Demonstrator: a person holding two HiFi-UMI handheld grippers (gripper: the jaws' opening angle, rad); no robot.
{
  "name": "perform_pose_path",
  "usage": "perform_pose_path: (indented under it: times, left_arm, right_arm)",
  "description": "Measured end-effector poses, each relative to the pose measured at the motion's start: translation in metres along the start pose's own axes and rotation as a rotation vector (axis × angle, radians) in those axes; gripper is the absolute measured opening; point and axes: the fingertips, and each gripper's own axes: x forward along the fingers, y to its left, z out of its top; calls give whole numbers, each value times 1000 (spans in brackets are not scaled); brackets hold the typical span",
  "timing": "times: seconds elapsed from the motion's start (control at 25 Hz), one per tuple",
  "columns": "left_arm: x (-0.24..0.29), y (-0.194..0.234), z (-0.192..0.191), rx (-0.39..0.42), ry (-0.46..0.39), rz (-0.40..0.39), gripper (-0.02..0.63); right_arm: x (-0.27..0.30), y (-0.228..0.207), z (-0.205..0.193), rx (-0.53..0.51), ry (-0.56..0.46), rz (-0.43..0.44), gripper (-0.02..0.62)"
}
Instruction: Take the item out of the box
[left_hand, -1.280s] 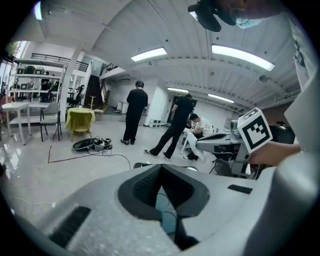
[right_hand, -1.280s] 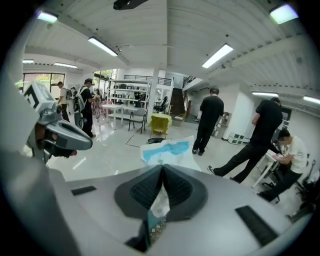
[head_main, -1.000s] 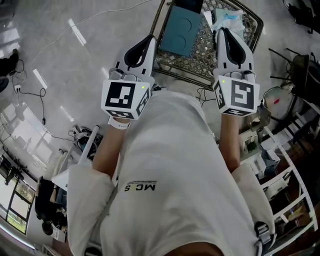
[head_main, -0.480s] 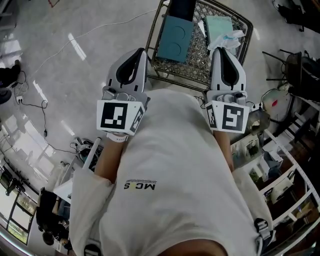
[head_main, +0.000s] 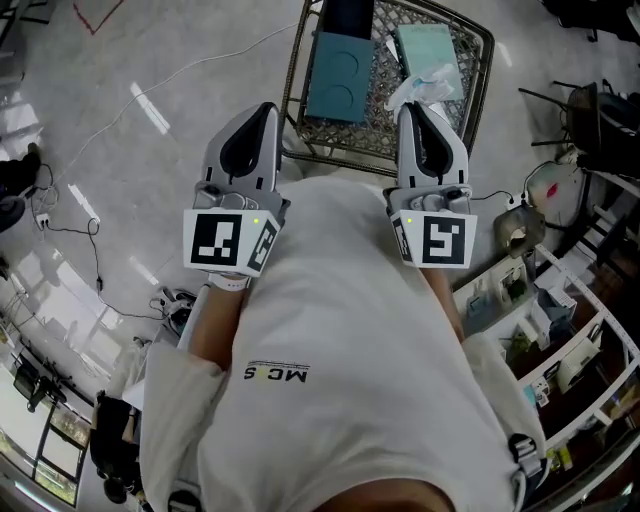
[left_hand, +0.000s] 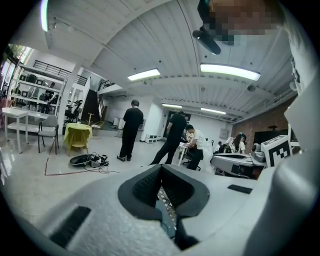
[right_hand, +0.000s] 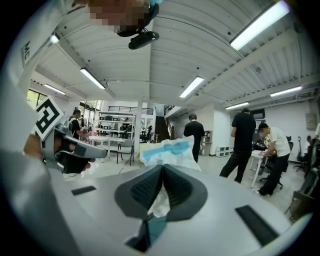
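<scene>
A teal box with two round hollows lies on a wire mesh table at the top of the head view. Beside it lies a teal lid. My right gripper is shut on a crumpled white and blue plastic packet, which sticks out past its tips. In the right gripper view the packet stands up beyond the closed pads of the right gripper. My left gripper is raised beside the table's near left corner. Its jaws are shut with nothing between them.
White shelving with small items stands at the right, with a dark chair behind it. Cables run over the grey floor at the left. Several people stand farther off in the room, near a yellow-covered table.
Both grippers have drawn back from the mesh table toward my chest. The packet has come along in the right gripper, away from the teal lid.
</scene>
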Motion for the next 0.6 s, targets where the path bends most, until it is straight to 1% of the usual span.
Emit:
perform_pose_path:
  times: [0.28,0.6]
  left_arm:
    - [6,-3,1,2,14,-33,25]
    - [7,-3,0,8,20,-46,25]
  right_arm:
    - [-1,-2,-2,24,8,-25,21]
    - [-2,-1,-3,34,8,-40,21]
